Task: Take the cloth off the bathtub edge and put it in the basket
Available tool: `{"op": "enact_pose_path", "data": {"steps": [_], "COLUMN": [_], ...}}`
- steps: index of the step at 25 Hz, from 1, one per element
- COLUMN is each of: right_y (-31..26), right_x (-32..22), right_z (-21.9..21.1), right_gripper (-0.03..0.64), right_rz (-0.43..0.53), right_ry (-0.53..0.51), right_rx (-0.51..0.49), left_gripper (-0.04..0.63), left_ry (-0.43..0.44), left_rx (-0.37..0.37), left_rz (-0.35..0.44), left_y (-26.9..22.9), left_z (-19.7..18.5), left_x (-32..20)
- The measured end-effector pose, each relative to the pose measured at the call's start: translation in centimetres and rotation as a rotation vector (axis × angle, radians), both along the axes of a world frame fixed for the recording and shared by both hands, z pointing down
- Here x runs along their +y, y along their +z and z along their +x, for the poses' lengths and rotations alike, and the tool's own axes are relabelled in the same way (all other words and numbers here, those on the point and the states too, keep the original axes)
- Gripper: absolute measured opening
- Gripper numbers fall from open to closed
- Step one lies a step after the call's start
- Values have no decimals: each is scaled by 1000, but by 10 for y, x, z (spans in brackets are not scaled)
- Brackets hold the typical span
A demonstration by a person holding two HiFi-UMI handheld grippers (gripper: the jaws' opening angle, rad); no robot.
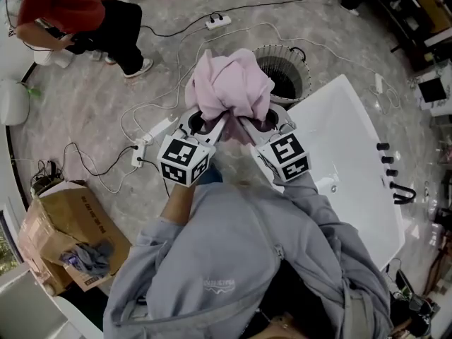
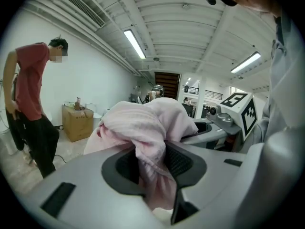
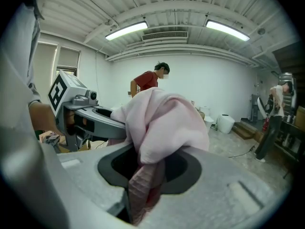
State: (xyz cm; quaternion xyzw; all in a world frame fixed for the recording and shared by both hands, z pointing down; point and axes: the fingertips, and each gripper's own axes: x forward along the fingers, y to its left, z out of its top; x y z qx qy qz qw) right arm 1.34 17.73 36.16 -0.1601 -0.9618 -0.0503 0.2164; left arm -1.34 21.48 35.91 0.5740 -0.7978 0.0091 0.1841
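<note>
- The bathtub (image 1: 353,154) is white, and its near left rim runs diagonally just under the two grippers.
- The basket (image 1: 286,76) stands on the floor just off the far left corner of the bathtub. Its mouth is open upward and nothing covers it.
- The floor on the left side of the bathtub has loose cables (image 1: 131,143) and a cardboard box (image 1: 60,224). Farther from the bathtub stands a person in a red shirt (image 1: 70,9).
- The cloth (image 1: 229,83) is pink and bunched. It is held in the air over the left rim of the bathtub, and from the head view its right side overlaps the basket's left rim.
- The left gripper (image 1: 210,124) and the right gripper (image 1: 248,124) are side by side, close together, at the bathtub's left rim.
- Both grippers point away from the person and tilt upward, and their tips come toward each other under the cloth.
- The left gripper's jaws are clamped on a fold of the cloth.
- The right gripper's jaws also pinch the cloth, and a strip of it hangs down between them.
</note>
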Motion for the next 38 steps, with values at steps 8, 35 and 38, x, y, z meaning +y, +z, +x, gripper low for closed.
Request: {"op": "enact_pose_path", "data": {"steps": [8,35,38], "right_y": [0,3,-3], "right_x": [0,-201,-237], "right_z": [-98,-158,-166], "right_gripper": [121,121,121], "right_rz": [-2,4,-5], "right_ry": [117,605,647], "right_rx": [-8,-8,-14], "left_gripper": [127,127,127], "left_ry": [121,605,647], "left_rx": [-10,-3,-10], "left_rz": [-4,32,35], "left_y": [-3,-3,-8], "left_z": [-101,-176,-184], "left_x": [-2,-221,-260]}}
